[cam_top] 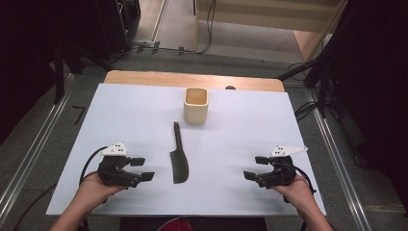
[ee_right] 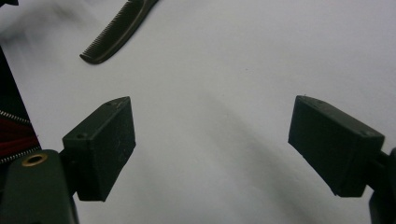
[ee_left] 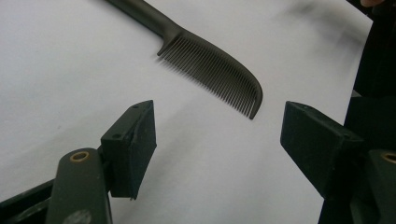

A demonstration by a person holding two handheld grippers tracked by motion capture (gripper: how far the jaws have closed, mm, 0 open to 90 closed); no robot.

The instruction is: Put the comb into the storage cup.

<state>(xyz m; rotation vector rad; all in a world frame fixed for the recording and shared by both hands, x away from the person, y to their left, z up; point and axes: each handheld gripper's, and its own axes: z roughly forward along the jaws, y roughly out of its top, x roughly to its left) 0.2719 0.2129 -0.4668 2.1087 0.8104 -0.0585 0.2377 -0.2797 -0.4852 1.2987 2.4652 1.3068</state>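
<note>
A dark comb (cam_top: 179,161) lay flat on the white tabletop (cam_top: 144,110), near the middle. Its thin handle pointed to 12 o'clock, toward a small tan cup (cam_top: 196,105). The cup stood upright, apart from the comb, near the far edge of the tabletop.

The left claw (cam_top: 140,169) was at 9 o'clock from the comb, just beside it but not touching. A hand (cam_top: 94,188) held it from the near side. In the left gripper view its two black jaws stood wide apart, with nothing between them but the bare tabletop. The comb (ee_left: 210,70) lay past the jaw tips, its teeth facing them.

The right claw (cam_top: 254,167) was at 3 o'clock from the comb, well apart from it, with a hand (cam_top: 298,192) around its back. In the right gripper view its jaws were wide apart too, and held nothing. The comb (ee_right: 116,32) showed far off at 11 o'clock in that view.

Both claws pointed in toward the comb from each side.
</note>
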